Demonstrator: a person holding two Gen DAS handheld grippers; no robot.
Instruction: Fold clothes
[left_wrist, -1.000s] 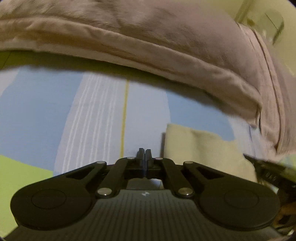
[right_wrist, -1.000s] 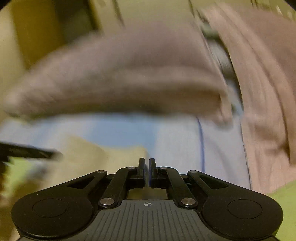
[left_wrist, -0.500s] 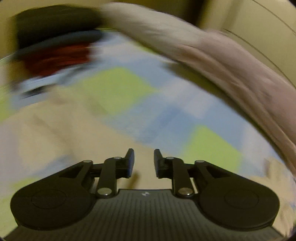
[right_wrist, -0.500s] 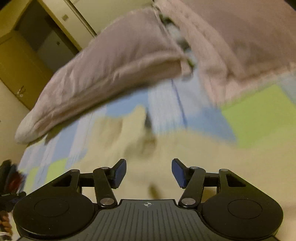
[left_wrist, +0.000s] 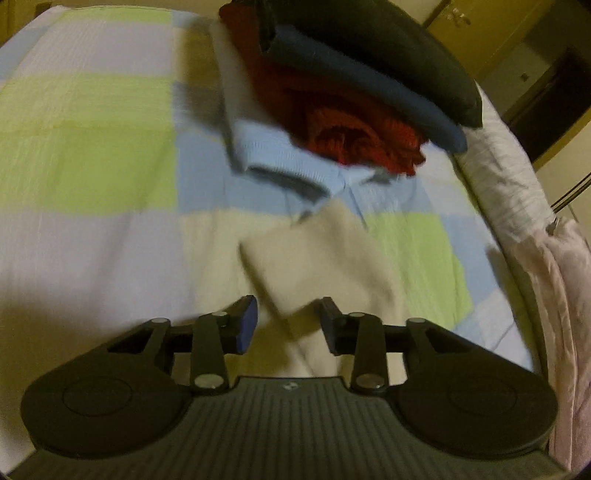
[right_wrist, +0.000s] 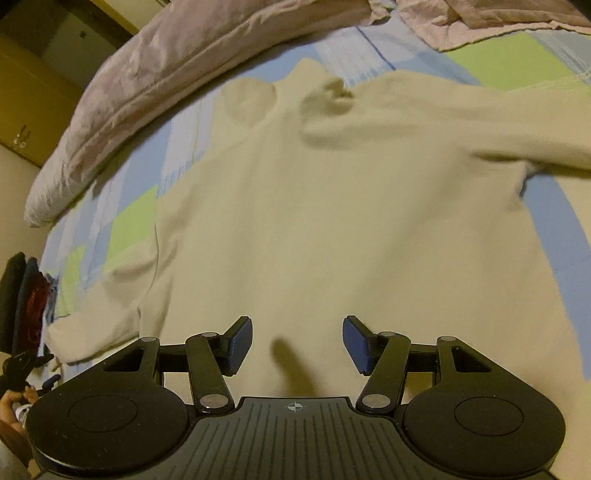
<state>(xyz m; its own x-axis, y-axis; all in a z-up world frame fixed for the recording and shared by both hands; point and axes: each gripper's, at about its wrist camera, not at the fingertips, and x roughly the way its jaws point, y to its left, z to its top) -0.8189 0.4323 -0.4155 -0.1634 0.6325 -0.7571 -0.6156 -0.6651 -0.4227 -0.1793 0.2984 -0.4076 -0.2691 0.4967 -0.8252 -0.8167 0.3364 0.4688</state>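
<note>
Seen first from the left wrist, the left gripper (left_wrist: 288, 319) hovers with its blue-padded fingers spread apart and nothing pinched between them; a sleeve of the cream long-sleeved knit sweater (left_wrist: 325, 258) runs up the gap between the fingers and lies flat on the checked bedspread of green, blue and white squares (left_wrist: 88, 147); whether the pads touch the cloth I cannot tell. Beyond the sleeve end sits a stack of folded clothes (left_wrist: 354, 110), a pale blue garment at the bottom, a red knit above it, then a navy piece and a dark charcoal piece on top; along the right edge a pink crumpled quilt (left_wrist: 557, 295) drapes down the side of the bed.

Next, from the right wrist, the right gripper (right_wrist: 297, 343) likewise stands wide open, holding nothing, low over the hem region of the sweater (right_wrist: 332, 221); the garment is spread face-down or face-up, I cannot tell which, with its collar away from the camera and both sleeves stretched out to either side; a pink pillow (right_wrist: 166, 81) lies beyond the collar, and the pink quilt (right_wrist: 480, 18) bunches at the top right; at the far left edge the stack (right_wrist: 22, 291) shows dimly, with the left gripper (right_wrist: 26, 363) just below it.
</note>
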